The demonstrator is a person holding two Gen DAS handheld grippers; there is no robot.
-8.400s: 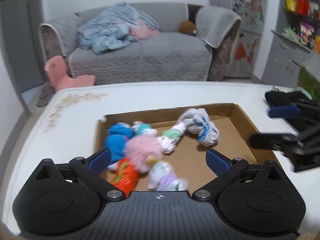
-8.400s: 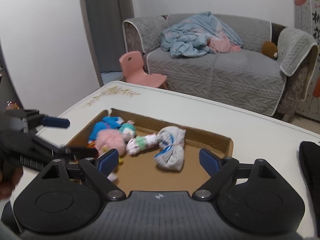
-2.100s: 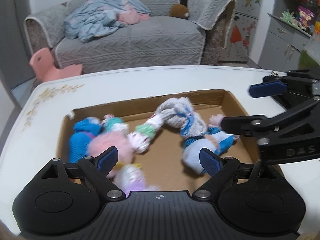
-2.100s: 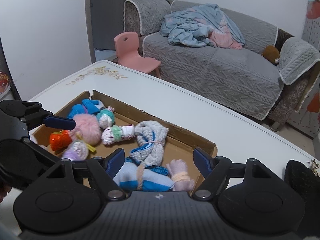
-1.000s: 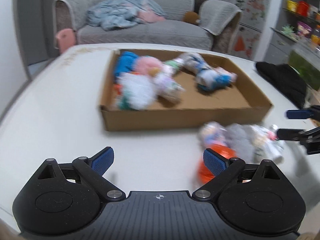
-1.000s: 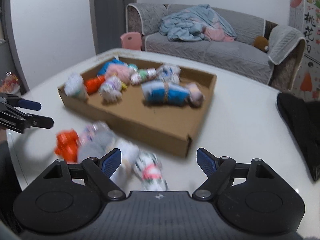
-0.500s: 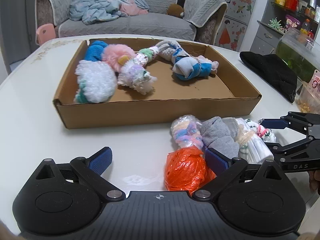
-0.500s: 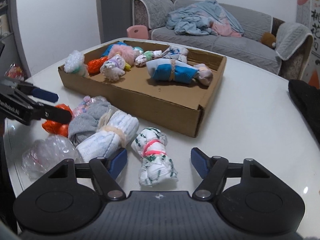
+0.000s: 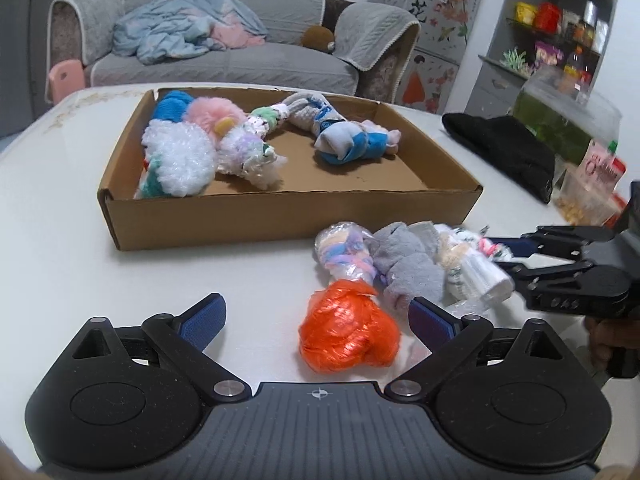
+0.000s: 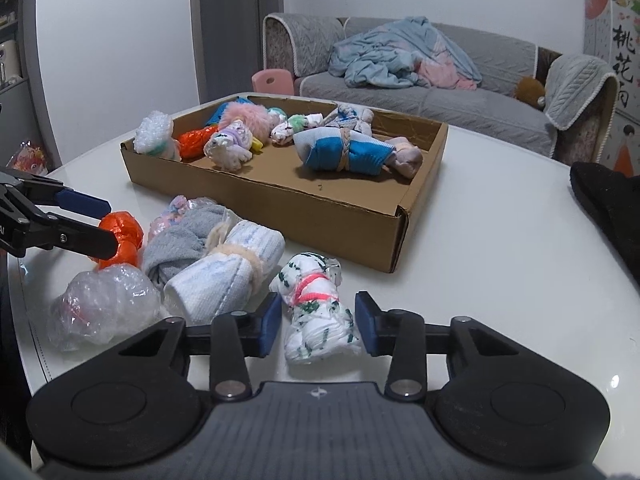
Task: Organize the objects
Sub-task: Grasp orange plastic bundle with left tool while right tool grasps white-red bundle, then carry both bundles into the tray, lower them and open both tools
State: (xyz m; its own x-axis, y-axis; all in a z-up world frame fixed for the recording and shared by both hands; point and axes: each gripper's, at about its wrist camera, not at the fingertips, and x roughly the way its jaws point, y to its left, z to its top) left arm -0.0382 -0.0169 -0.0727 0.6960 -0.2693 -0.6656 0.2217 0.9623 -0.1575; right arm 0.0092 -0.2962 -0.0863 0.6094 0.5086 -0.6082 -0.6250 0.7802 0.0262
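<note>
Right claw (image 10: 316,322) has just been closing around the white-and-green sock bundle (image 10: 314,300) on the counter (image 10: 500,264), pads about touching it. Left claw (image 9: 316,318) hangs open by the orange bundle (image 9: 348,334). Next move, I'd guess: lift the bundle into the cardboard box (image 10: 340,216).

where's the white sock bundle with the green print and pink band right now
In the right wrist view, the sock bundle lies on the white table between the right gripper's closing jaws, outside the cardboard box near its corner, beside the bigger white roll.
</note>
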